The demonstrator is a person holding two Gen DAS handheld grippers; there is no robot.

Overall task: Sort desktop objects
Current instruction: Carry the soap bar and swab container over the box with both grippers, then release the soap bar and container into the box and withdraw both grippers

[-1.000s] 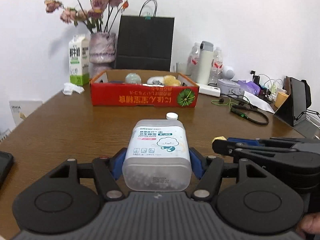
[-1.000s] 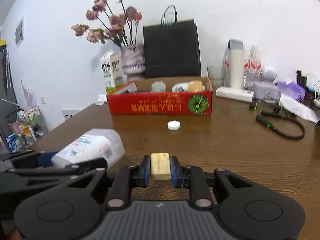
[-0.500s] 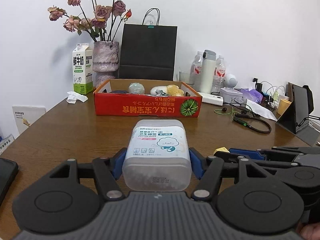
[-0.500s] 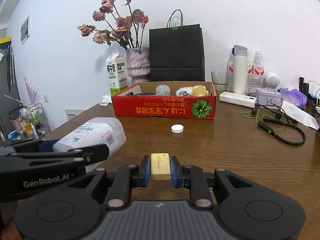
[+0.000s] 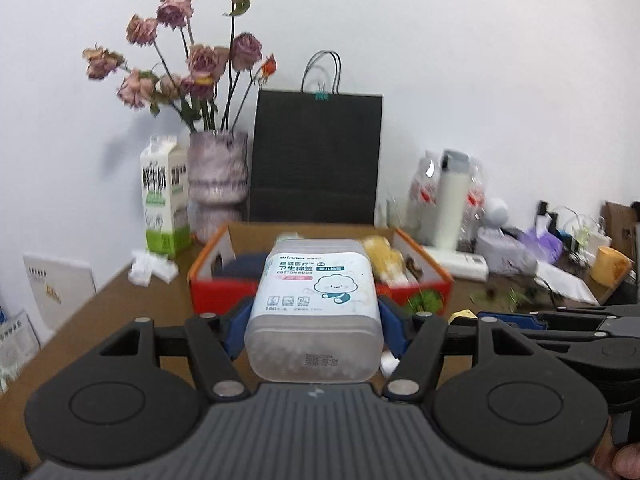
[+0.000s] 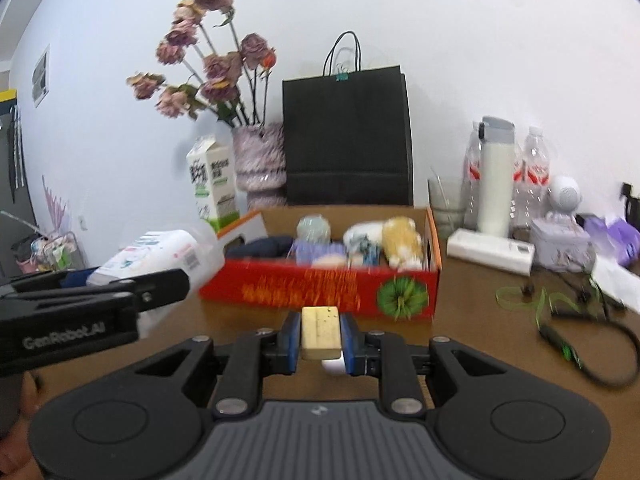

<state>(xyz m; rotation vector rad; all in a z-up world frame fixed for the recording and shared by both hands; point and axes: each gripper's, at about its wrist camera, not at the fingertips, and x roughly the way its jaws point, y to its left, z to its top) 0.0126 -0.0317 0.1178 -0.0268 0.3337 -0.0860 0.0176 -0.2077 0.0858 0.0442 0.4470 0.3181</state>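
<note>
Where a brown wood-grain table met a plain white wall, a red cardboard box with an open top was seen at twelve o'clock in both views, soft rounded items heaped inside it. A translucent, rounded plastic tub of cotton buds was clamped between the blue pads of the left gripper, its jaws spread fairly wide around it, directly in front of the box. A small pale rectangular block was pinched in the narrow jaws of the right gripper. A white cap was partly hidden below the block. At eleven o'clock a milk carton and a mottled vase of dried roses were placed; a matte black paper bag stood behind the box, bottles at two o'clock
</note>
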